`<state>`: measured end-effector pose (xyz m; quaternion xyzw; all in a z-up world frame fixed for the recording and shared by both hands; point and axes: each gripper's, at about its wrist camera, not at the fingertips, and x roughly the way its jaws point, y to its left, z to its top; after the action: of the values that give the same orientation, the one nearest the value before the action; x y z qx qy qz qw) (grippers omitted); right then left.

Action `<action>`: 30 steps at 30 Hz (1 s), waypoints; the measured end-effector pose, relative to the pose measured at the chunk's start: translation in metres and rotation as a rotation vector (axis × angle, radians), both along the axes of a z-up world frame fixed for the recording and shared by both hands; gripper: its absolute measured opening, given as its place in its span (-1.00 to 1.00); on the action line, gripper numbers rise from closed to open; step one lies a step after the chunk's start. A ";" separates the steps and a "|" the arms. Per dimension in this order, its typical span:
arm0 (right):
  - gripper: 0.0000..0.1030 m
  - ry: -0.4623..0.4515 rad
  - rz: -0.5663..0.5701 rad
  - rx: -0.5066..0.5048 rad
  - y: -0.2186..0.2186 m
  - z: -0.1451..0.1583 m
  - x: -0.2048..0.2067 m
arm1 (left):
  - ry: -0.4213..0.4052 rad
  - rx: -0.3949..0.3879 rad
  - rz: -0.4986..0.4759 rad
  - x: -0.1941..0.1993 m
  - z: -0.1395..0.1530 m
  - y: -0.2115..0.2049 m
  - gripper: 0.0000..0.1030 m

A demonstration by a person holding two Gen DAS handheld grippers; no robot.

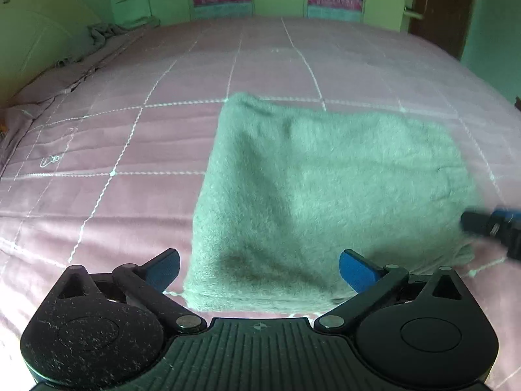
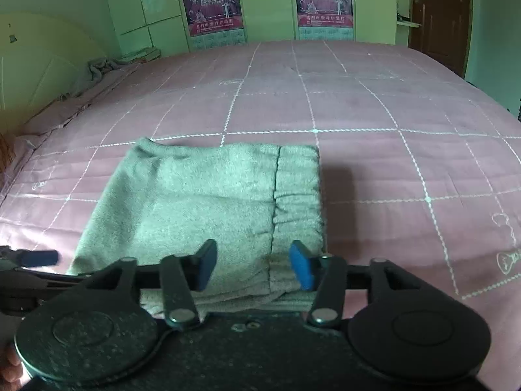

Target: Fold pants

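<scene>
Right wrist view: pants (image 2: 202,208) lay folded, soft, fleecy, floppy; pinch stacked near hem. Right tool (image 2: 253,268) and left tool (image 1: 259,268) both gaped, empty.

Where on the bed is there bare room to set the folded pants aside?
Bare pink bedspread lies right of the pants, and beyond them toward the posters. The left side is also bare up to the crumpled cloth. Crowded: the near edge, by both grippers.

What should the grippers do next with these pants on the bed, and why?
Probably lift both away. The pants already lie as a compact folded rectangle on the pink bedspread, waistband on the right, and the left gripper and right gripper are open, holding nothing.
</scene>
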<state>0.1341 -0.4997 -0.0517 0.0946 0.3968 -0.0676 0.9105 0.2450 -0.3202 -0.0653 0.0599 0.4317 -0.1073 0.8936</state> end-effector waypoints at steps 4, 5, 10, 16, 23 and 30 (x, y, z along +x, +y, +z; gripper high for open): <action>0.08 0.039 -0.030 0.039 -0.004 -0.008 -0.006 | 0.025 -0.013 -0.005 -0.002 0.005 -0.002 1.00; 0.11 0.041 -0.030 0.041 -0.005 -0.009 -0.008 | 0.038 -0.010 0.003 -0.001 0.006 -0.002 1.00; 0.39 0.047 -0.030 0.053 -0.005 -0.008 -0.015 | 0.090 -0.062 0.045 0.000 0.002 0.001 1.00; 0.48 0.027 -0.039 0.021 0.000 -0.008 -0.008 | 0.040 0.112 0.062 0.000 -0.003 -0.012 1.00; 0.60 0.113 -0.049 -0.053 0.005 -0.023 0.006 | 0.034 0.156 0.069 -0.003 0.000 -0.009 1.00; 0.88 0.062 -0.031 -0.009 0.006 0.000 -0.018 | 0.022 0.165 0.055 -0.019 0.016 -0.006 1.00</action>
<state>0.1161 -0.4935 -0.0520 0.0945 0.4233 -0.0862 0.8969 0.2261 -0.3261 -0.0489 0.1203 0.4505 -0.0475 0.8834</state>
